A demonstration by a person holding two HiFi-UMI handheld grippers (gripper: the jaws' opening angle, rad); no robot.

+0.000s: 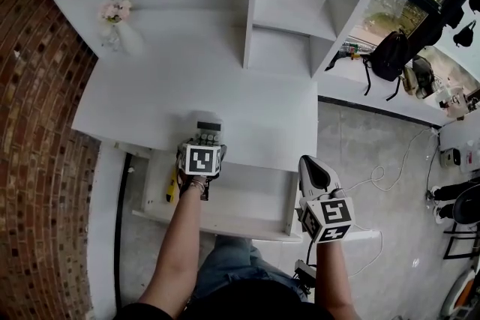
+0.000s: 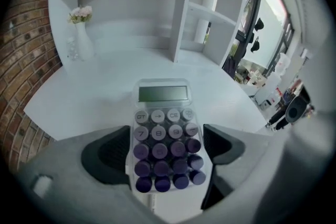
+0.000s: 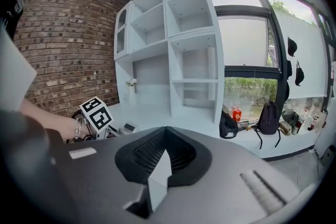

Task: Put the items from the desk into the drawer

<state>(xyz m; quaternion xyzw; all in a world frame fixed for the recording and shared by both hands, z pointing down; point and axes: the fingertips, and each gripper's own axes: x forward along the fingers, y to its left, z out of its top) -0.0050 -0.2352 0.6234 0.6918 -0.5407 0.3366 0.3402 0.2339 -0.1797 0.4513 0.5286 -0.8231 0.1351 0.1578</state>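
A white calculator (image 2: 163, 94) with purple keys and a grey display sits between the pads of my left gripper (image 2: 167, 150), which press on its two long sides. In the head view the calculator (image 1: 208, 125) is at the desk's front edge, over the open white drawer (image 1: 247, 212), with the left gripper (image 1: 205, 139) shut on it. A yellow item (image 1: 172, 189) lies at the drawer's left end. My right gripper (image 1: 311, 167) hovers at the drawer's right corner, shut and holding nothing. Its jaws (image 3: 157, 165) meet in the right gripper view.
A vase with pale flowers (image 1: 116, 20) stands at the back left of the white desk (image 1: 135, 101). White shelving (image 1: 292, 11) rises at the desk's back. A brick wall (image 1: 37, 109) runs along the left. A cable (image 1: 390, 176) lies on the floor to the right.
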